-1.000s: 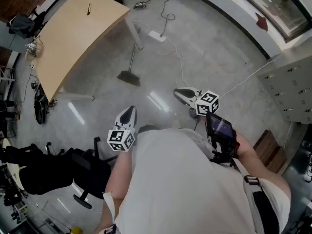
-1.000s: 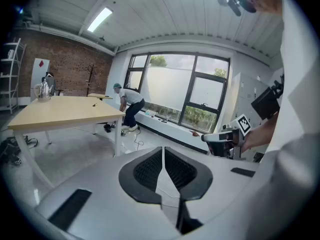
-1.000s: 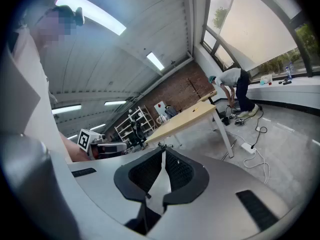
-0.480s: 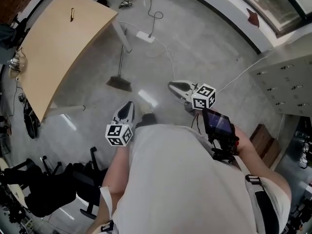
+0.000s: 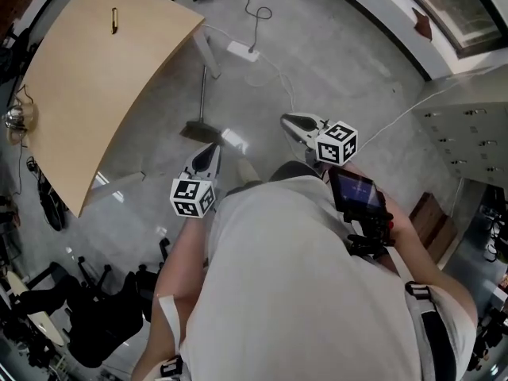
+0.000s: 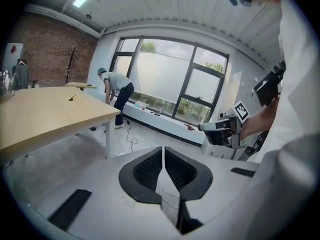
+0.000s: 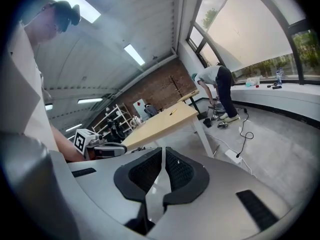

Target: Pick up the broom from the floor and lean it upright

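Observation:
The broom (image 5: 201,101) lies flat on the grey floor beside the table leg, its thin handle pointing away and its dark head (image 5: 196,131) nearest me. My left gripper (image 5: 213,148) is shut and empty, its tips just right of the broom head and apart from it. My right gripper (image 5: 286,119) hovers further right over bare floor, jaws shut with nothing between them. In the left gripper view the pads (image 6: 163,149) meet; the right gripper view shows the same (image 7: 163,150). The broom is not visible in either gripper view.
A curved wooden table (image 5: 95,86) with a pen (image 5: 113,21) fills the left; its white leg (image 5: 208,54) stands by the broom handle. A power strip (image 5: 240,50) and cables trail beyond. Grey cabinet (image 5: 468,125) right, black chairs (image 5: 103,316) lower left. A person (image 6: 117,86) bends near the windows.
Both grippers have travelled forward over the floor with me; the broom head, well ahead a second ago, now lies right beside the left gripper's tips. Jaws stayed shut.

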